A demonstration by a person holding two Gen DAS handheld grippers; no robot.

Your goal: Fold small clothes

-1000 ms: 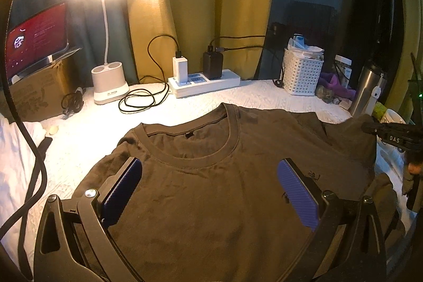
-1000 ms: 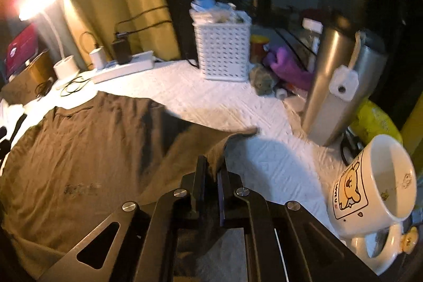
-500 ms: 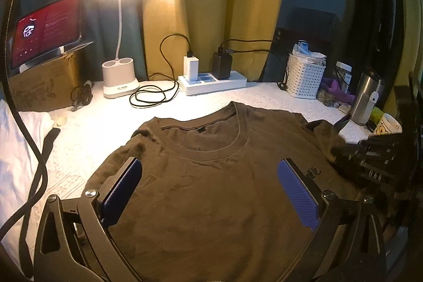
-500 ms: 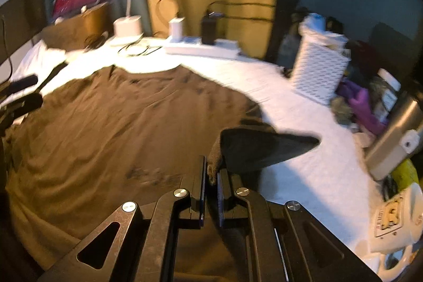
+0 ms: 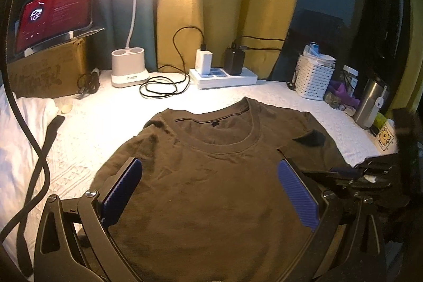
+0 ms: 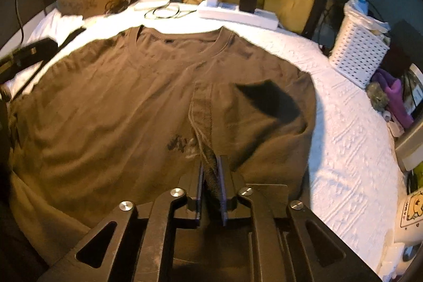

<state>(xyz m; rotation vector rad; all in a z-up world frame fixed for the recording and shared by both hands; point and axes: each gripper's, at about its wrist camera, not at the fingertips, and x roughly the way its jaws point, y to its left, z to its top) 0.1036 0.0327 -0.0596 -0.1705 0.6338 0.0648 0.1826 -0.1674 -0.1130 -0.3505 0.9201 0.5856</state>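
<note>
A brown T-shirt [image 5: 211, 176] lies front up on the white quilted cover, collar toward the back wall; it also shows in the right wrist view [image 6: 119, 102]. Its right sleeve [image 6: 253, 118] is folded inward over the chest. My right gripper [image 6: 210, 163] is shut on the hem of that sleeve, and appears at the right edge of the left wrist view [image 5: 370, 173]. My left gripper [image 5: 208, 192] is open and empty, hovering over the shirt's chest with blue pads [image 5: 121, 192] on either side.
At the back stand a lit desk lamp [image 5: 129, 68], a power strip [image 5: 224, 75] with chargers and coiled cable, a cardboard box [image 5: 47, 70] with a tablet. At right are a white basket [image 5: 314, 75], a steel flask [image 5: 370, 102] and a mug [image 5: 386, 136].
My right gripper has carried the right sleeve up and leftward over the shirt's chest, folding it inward. My left gripper has pulled back and risen, staying open.
</note>
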